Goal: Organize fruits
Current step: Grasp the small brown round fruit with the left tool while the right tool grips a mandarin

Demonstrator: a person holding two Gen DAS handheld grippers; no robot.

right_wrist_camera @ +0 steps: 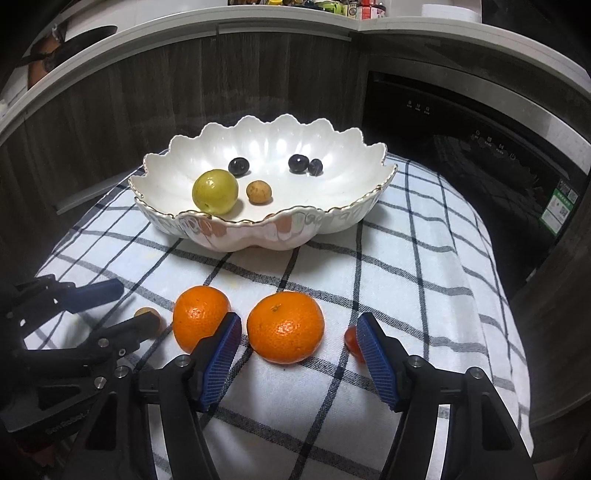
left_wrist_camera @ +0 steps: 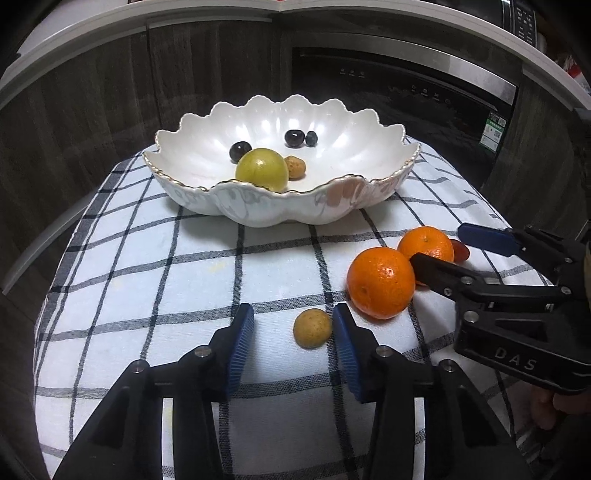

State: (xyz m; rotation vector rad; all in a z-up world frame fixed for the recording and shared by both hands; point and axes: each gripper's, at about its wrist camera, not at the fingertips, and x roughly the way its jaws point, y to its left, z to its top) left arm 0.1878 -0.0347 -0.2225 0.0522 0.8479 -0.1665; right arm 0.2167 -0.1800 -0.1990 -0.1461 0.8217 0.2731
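A white scalloped bowl (left_wrist_camera: 207, 199) (right_wrist_camera: 258, 236) stands on the checked cloth and holds a green fruit (left_wrist_camera: 262, 170), a small tan fruit (left_wrist_camera: 295, 167) and three dark grapes (left_wrist_camera: 294, 138). My left gripper (left_wrist_camera: 293, 325) is open around a small tan fruit (left_wrist_camera: 312, 328) on the cloth. My right gripper (right_wrist_camera: 297, 332) is open around an orange (right_wrist_camera: 285, 326); it also shows in the left wrist view (left_wrist_camera: 439, 247). A second orange (right_wrist_camera: 199, 321) (left_wrist_camera: 380, 282) lies between the grippers. A small red fruit (right_wrist_camera: 352, 341) sits against the right gripper's right finger.
The checked cloth (left_wrist_camera: 184, 266) covers a small table that drops off at its edges. Dark wooden cabinets (left_wrist_camera: 92, 110) and a black built-in appliance (right_wrist_camera: 480, 147) stand behind, under a white countertop (right_wrist_camera: 295, 22).
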